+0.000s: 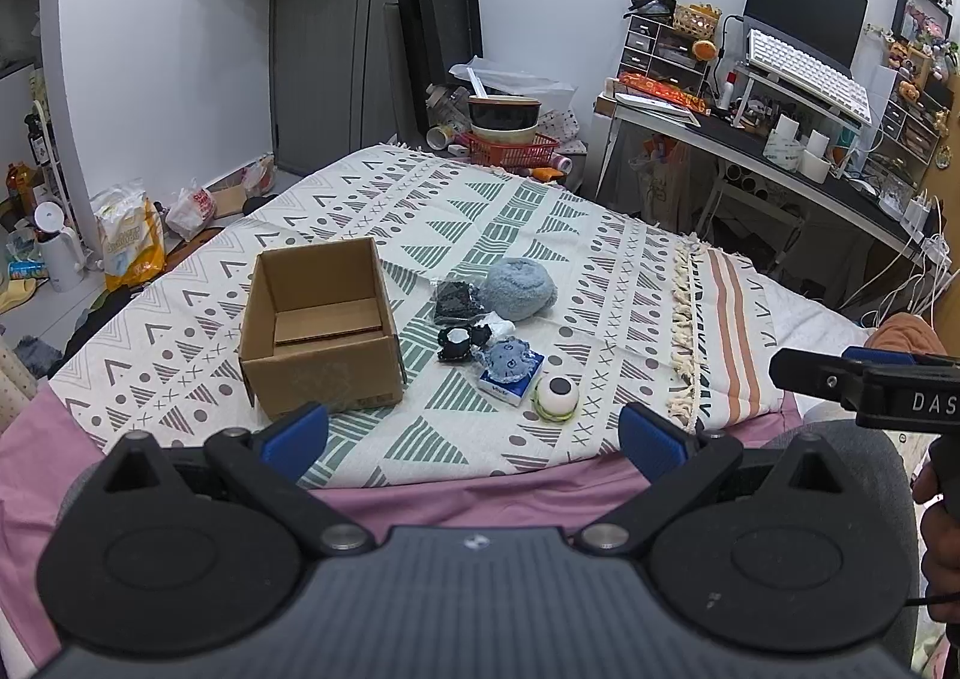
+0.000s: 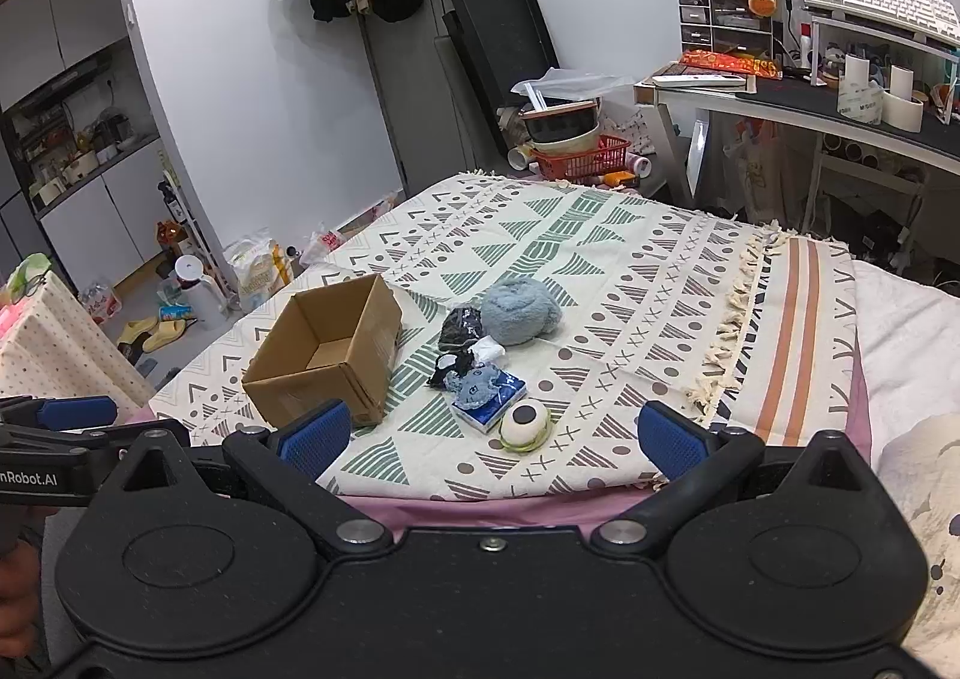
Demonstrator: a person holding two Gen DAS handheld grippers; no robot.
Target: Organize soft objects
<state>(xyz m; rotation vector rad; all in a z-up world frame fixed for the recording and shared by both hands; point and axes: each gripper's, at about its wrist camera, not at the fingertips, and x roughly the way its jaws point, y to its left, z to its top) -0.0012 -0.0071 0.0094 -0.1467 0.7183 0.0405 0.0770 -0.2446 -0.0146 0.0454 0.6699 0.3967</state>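
**Hovering before the first pick: both grippers spread and empty above the bed edge**

Holding short of the patterned blanket [image 1: 600, 235], the left gripper [image 1: 474, 433] and the right gripper [image 2: 492, 436] each have their blue pads wide apart with nothing between them. Ahead of the left gripper and slightly to its left stands the open cardboard box [image 1: 321, 328], seemingly empty. Ahead and a little to the right lies a tight cluster of soft items: a fluffy blue plush [image 1: 519, 289] farthest away, a dark bagged item [image 1: 456, 300] touching its left side, a black-and-white piece [image 1: 456, 342] nearer, a blue plush toy [image 1: 510, 360] resting on a tissue pack [image 1: 510, 379], and a round white toy [image 1: 558, 396] nearest the pads. From the right gripper the same group sits straight ahead, the box ahead-left [image 2: 327, 349].

Risks, as judged: the items touch or overlap, so a closing grip may catch two at once or drag a neighbour along. The light box could slide or tip if a pad strikes its rim. With both grippers close side by side, they may collide when reaching for the same cluster.
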